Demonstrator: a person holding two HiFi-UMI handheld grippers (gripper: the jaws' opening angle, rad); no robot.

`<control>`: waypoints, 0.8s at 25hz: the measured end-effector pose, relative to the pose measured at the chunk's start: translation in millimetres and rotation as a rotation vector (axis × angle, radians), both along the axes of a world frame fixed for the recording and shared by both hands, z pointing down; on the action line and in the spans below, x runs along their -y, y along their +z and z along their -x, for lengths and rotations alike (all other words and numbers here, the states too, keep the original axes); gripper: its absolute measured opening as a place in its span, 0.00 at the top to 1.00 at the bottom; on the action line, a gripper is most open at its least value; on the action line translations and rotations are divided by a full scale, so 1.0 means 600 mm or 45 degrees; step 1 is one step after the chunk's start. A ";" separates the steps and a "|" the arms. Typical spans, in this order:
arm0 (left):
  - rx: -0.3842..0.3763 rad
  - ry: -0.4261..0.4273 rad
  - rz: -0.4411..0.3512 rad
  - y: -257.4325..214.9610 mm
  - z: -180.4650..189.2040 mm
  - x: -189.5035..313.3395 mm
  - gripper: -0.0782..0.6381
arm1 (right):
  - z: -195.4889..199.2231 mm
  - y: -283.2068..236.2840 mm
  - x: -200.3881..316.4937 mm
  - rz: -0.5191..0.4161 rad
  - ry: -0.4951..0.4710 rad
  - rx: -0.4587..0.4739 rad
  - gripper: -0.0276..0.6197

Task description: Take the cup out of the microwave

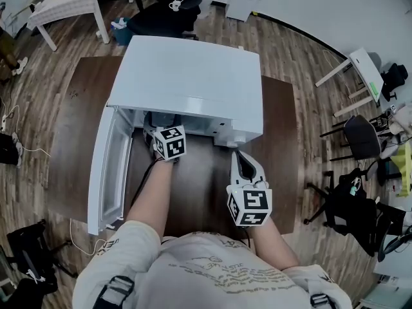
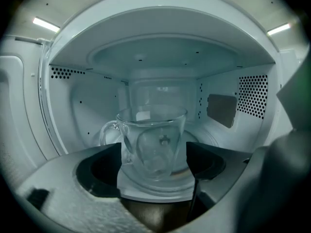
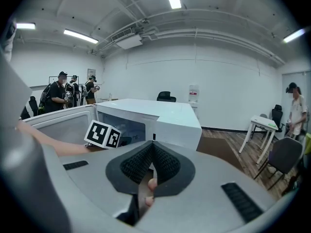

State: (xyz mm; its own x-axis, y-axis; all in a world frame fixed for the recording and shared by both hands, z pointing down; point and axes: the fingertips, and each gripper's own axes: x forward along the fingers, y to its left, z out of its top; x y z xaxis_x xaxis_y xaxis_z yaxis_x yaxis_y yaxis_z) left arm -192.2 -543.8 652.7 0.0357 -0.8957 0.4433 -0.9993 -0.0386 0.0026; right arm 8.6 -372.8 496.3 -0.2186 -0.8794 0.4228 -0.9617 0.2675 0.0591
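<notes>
Clear glass cup (image 2: 154, 130), handle left, upright inside microwave (image 2: 73, 110); left gripper (image 2: 153, 157) spread wide, flanking it; right gripper (image 3: 152, 154) clenched.

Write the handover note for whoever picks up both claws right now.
Left claw: open wide and reached into the microwave. The glass cup stands in the gap between its jaws, and the pads do not appear to press on it.
Right claw: shut, empty, held in front of the microwave's right side.
Cup: upright inside the microwave, handle toward the left of the left gripper view.
Done: door is open and the left claw is lined up on the cup.
Left: close on the cup and bring it out through the door opening.
</notes>
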 end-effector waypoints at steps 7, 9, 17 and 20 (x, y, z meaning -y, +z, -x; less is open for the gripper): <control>0.047 0.000 -0.020 -0.002 -0.004 0.017 0.33 | -0.007 0.009 0.001 0.017 0.011 -0.023 0.94; 0.049 0.001 -0.019 0.001 -0.003 0.022 0.33 | -0.008 0.013 0.002 0.021 0.011 -0.031 0.94; 0.072 0.005 -0.012 0.004 0.005 0.039 0.34 | -0.007 0.023 0.007 0.033 0.008 -0.059 0.94; 0.085 -0.002 -0.021 0.002 0.012 0.042 0.34 | -0.006 0.027 0.006 0.037 0.005 -0.074 0.94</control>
State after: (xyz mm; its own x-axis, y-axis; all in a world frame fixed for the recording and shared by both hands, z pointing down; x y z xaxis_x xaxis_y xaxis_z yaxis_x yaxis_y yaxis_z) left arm -199.3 -568.9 653.8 0.0048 -0.9029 0.4298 -0.9972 -0.0362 -0.0650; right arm 12.1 -376.5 512.5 -0.1894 -0.8675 0.4599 -0.9581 0.2659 0.1070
